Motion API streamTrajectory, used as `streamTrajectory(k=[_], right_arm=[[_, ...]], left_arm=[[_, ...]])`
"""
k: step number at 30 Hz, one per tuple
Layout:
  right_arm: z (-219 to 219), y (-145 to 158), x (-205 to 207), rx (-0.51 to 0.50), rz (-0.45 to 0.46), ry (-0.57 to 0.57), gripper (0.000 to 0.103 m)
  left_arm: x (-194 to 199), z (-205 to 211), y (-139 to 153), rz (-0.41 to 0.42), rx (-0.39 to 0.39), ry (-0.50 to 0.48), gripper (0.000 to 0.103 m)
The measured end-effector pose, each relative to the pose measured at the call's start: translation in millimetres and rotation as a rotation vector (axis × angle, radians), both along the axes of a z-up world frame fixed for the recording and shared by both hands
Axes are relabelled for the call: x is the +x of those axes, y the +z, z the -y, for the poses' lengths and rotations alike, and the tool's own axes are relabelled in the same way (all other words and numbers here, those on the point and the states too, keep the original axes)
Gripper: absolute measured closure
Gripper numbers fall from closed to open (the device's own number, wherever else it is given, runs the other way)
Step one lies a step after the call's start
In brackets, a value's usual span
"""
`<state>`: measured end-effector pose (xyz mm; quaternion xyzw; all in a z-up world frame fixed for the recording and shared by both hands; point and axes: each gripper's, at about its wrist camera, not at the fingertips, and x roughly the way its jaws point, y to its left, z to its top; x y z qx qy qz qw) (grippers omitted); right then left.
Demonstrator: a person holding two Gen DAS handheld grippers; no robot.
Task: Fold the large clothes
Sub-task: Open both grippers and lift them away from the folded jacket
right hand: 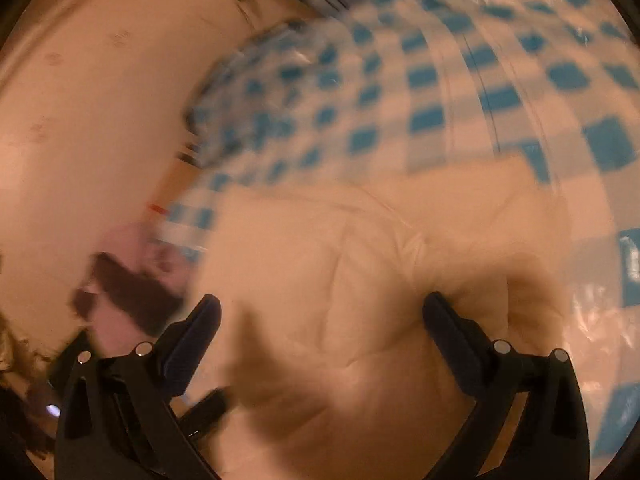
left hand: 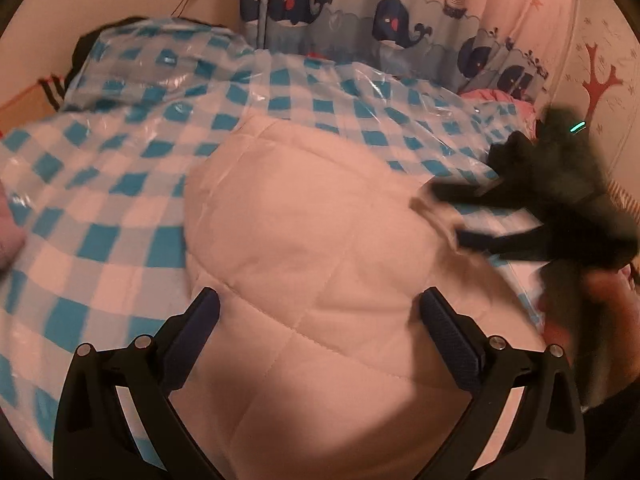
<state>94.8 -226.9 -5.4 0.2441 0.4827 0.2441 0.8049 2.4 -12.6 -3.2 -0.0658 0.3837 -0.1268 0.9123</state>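
Left gripper (left hand: 320,312) gapes wide, fingers parallel; right gripper (left hand: 444,216) to its right, jaws spread, blurred

We see the quilted garment (left hand: 304,240) as soft matt cloth, cream-white, its stitched seams pressing shallow channels into puffy padding. Under it we have a blue-and-white checked sheet (left hand: 120,184), and over that a clear plastic film (left hand: 180,80), glossy and crinkled, catching the light in bright streaks. The left hand-held gripper (left hand: 319,320) shows us matt black plastic arms, finely textured dark pads (left hand: 448,332) and small shiny metal pins (left hand: 499,343). Behind, the whale-print curtain (left hand: 360,12) hangs as thin, dull fabric. In the right wrist view the same garment (right hand: 380,280) looks smooth but blurred.
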Motion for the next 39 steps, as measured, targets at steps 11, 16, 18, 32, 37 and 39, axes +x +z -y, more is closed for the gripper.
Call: streamTrajectory(k=[11,16,18,32,37,39], right_arm=[[12,15,-18,-0.123,0.170,-0.116,0.007],[2,-13,-62,-0.461,0.175,-0.091,0.007],[14,-33,-60,-0.382,0.171,-0.091,0.006],[10,-30,-132,-0.487,0.236,-0.080,0.007],[22,2,-149,-0.429,0.272,-0.121,0.007],[25,15,-169,-0.439,0.351,-0.155,0.007]], left_arm=[[21,5,-13,0.010,0.044,-0.011,0.006],[22,8,-15,0.005,0.049,-0.003,0.006],[17,20,-13,0.020,0.123,0.002,0.006],[-82,25,23,0.165,0.159,0.029,0.007],[-108,30,32,0.187,0.172,0.007,0.007],[-118,32,35,0.209,0.176,0.005,0.007]])
